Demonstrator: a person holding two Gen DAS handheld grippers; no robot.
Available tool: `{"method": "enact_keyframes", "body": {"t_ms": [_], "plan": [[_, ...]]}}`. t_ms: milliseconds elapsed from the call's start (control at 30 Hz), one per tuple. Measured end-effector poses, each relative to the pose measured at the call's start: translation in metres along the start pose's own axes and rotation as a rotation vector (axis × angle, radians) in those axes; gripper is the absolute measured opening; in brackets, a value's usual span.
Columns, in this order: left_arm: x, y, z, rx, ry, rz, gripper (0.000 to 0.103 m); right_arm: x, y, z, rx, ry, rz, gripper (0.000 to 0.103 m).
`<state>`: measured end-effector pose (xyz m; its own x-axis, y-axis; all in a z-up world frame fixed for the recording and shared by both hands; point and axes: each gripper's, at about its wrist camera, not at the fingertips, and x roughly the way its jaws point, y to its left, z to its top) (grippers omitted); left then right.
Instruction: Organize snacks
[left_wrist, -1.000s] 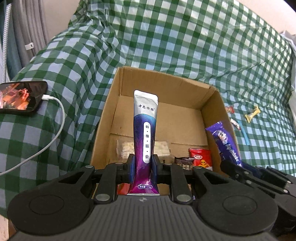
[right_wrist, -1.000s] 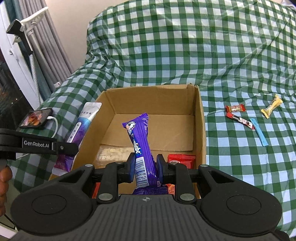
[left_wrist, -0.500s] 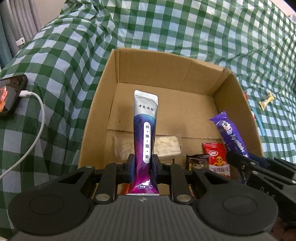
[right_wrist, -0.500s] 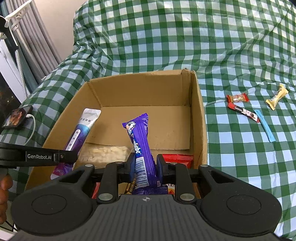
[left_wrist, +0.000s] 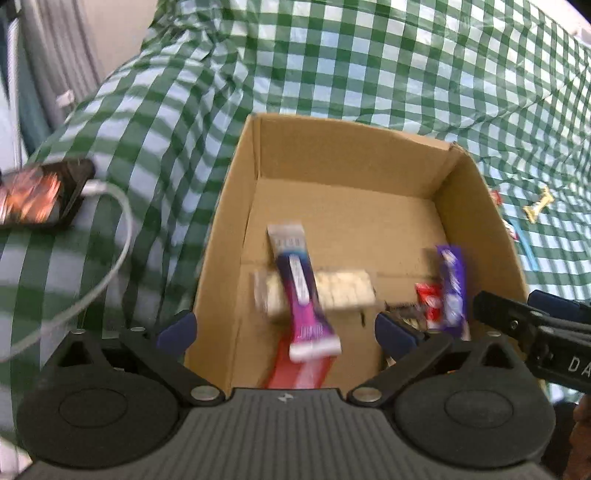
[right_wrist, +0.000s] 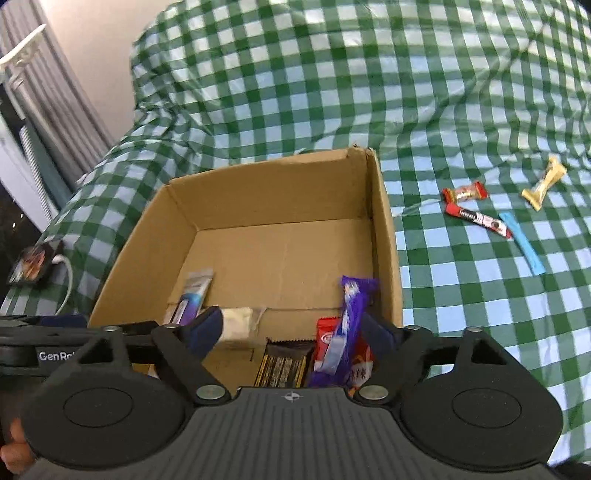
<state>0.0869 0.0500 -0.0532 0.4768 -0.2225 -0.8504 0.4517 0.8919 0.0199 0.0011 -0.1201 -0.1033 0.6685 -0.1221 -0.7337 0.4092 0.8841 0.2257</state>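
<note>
A cardboard box (left_wrist: 236, 221) stands on the green checked cloth. Over its near end, my left gripper (left_wrist: 286, 330) has its jaws opening wide. Free of the pads, a blurred purple-and-silver pouch (left_wrist: 301, 291) drops between them onto a white snack pack (left_wrist: 347, 291). My right gripper (right_wrist: 291, 332) hovers over the box's (right_wrist: 384, 240) right near corner, its jaws opening too. A purple bar (right_wrist: 347, 332) falls loose between them, over a red packet (right_wrist: 325, 339) and a dark bar (right_wrist: 286, 363). The pouch (right_wrist: 192, 295) also shows here.
Right of the box, several loose snacks lie on the cloth: a small red one (right_wrist: 465, 192), a red-black bar (right_wrist: 478, 219), a blue stick (right_wrist: 521, 242), a gold one (right_wrist: 545, 182). A phone (left_wrist: 37, 195) with a white cable (left_wrist: 110, 258) lies left.
Both grippers were shut on their snacks, the left on the pouch, the right on the purple bar. Now both stand open, and the snacks tip and drop into the box.
</note>
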Motion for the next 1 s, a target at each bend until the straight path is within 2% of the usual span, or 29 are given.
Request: {"method": "enact_keyframes", "body": {"t_ms": [267,533,767,1000], "plan": [[-0.056,0.019,-0.05,-0.086,0.016,-0.004,0.103,-0.066,0.017,-0.039,-0.044,-0.007,-0.005,0.097],[-0.112,0.025,-0.085,-0.082,-0.056,0.01,0.103,-0.124,0.031,-0.066,-0.085,-0.068,-0.018,0.1],[-0.143,0.029,-0.111,-0.104,-0.086,0.0,0.103,-0.159,0.04,-0.093,-0.118,-0.11,-0.033,0.102],[-0.168,0.023,-0.126,-0.094,-0.13,-0.008,0.103,-0.185,0.042,-0.104,-0.144,-0.164,-0.046,0.102]]}}
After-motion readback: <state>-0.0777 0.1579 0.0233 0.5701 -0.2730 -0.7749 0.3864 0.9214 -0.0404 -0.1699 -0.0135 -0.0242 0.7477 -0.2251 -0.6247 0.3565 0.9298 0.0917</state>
